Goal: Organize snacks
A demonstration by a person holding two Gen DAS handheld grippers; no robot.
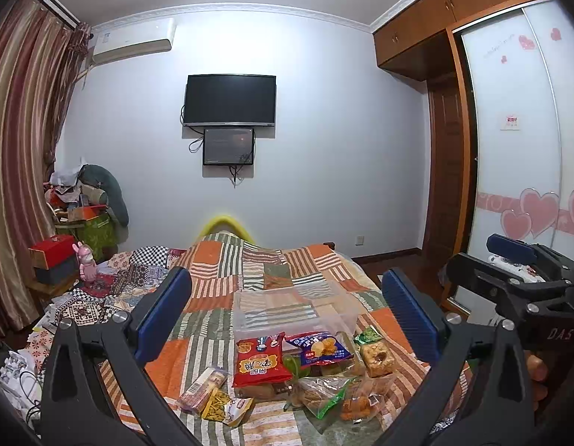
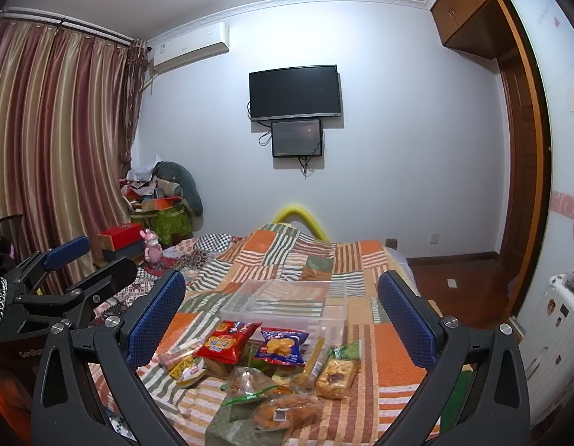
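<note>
Both tongs, left tongs [image 1: 287,312] and right tongs [image 2: 283,308], are spread wide with nothing in them. The snacks sit heaped on the patchwork bed quilt [image 2: 391,349], red chip bag [image 2: 226,343] at 10 o'clock, blue chip bag [image 2: 283,345] at 12. The clear plastic bin [image 2: 287,304] is touching the pile's far edge.
</note>
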